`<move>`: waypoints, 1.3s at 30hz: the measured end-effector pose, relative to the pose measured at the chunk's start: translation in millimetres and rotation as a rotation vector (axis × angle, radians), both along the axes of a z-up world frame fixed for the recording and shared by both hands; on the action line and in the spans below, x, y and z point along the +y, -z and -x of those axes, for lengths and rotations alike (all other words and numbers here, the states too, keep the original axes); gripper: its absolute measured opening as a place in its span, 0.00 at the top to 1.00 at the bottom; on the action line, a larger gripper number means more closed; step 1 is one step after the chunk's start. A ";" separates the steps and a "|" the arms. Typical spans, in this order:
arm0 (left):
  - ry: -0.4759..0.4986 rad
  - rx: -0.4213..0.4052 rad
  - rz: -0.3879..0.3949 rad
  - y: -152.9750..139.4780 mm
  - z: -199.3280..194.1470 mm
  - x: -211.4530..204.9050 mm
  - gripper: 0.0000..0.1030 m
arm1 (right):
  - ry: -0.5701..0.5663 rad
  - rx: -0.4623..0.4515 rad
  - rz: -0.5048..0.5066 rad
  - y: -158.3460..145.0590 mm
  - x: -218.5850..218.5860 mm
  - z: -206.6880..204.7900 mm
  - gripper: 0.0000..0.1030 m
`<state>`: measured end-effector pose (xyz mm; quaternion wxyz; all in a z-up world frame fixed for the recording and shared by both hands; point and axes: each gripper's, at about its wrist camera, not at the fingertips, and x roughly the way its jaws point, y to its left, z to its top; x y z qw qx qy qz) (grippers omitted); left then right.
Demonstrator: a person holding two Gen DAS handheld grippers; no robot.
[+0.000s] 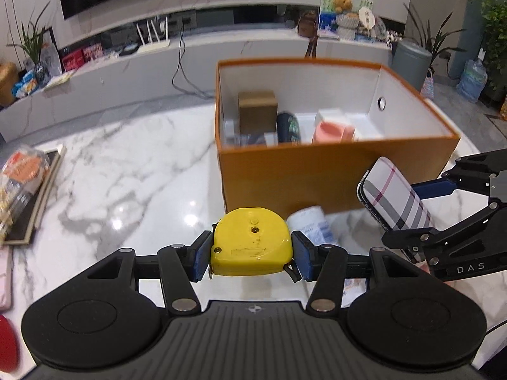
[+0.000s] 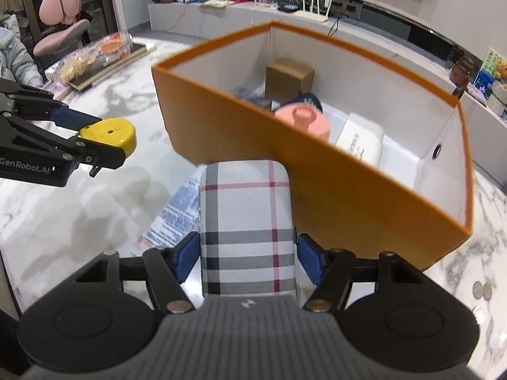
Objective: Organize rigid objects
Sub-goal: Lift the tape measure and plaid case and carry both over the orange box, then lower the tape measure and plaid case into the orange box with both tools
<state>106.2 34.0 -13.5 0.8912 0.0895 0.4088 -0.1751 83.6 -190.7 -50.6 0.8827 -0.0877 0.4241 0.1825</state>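
Jaws around tape measure [image 1: 252, 242], phone [image 2: 247, 228]

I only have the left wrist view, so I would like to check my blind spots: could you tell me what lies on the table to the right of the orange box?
Observer: A few coins lie on the marble table there.
Operator: Is the pink item in the box lidded?
Observer: The pink container has a round knob on top.
Operator: How does the right gripper hold the phone?
Observer: The right gripper clamps the plaid phone case by its long edges, in front of the orange box.
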 end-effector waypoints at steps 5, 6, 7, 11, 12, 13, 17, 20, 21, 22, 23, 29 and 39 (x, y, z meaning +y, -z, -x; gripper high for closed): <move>-0.005 -0.042 0.020 -20.2 -2.0 -2.3 0.41 | 0.009 -0.046 -0.036 -24.5 -6.4 1.8 0.36; -0.005 -0.049 0.023 -23.6 -2.5 -3.7 0.41 | 0.015 -0.059 -0.042 -29.9 -7.3 1.9 0.36; -0.004 -0.058 0.026 -27.2 -3.3 -5.0 0.41 | 0.020 -0.070 -0.051 -35.3 -8.5 0.7 0.36; -0.004 -0.087 0.029 -37.4 -10.2 -10.8 0.41 | 0.044 -0.119 -0.092 -58.2 -14.9 -1.2 0.36; -0.007 -0.088 0.033 -39.4 -12.7 -12.1 0.41 | 0.051 -0.130 -0.100 -62.8 -16.2 -1.4 0.36; -0.009 -0.088 0.037 -40.4 -14.6 -12.8 0.41 | 0.060 -0.141 -0.107 -66.7 -17.8 -2.5 0.36; -0.016 -0.093 0.050 -45.7 -23.7 -19.3 0.41 | 0.102 -0.182 -0.127 -81.5 -25.5 -9.8 0.36; -0.027 -0.098 0.065 -50.9 -31.4 -24.0 0.41 | 0.140 -0.204 -0.137 -88.2 -32.3 -16.1 0.36; -0.032 -0.103 0.067 -53.0 -35.0 -25.7 0.41 | 0.155 -0.210 -0.139 -89.0 -34.6 -19.5 0.36; -0.037 -0.109 0.067 -54.6 -37.6 -27.1 0.41 | 0.168 -0.214 -0.139 -89.4 -36.8 -22.8 0.36; -0.043 -0.115 0.066 -56.7 -42.1 -28.9 0.41 | 0.183 -0.217 -0.139 -89.5 -39.3 -26.6 0.36; -0.076 -0.110 0.094 -56.8 -66.5 -37.4 0.41 | 0.283 -0.200 -0.142 -77.5 -59.6 -52.2 0.36; -0.080 -0.044 0.063 -35.0 -94.7 -66.0 0.41 | 0.341 -0.166 -0.150 -60.3 -68.9 -76.9 0.36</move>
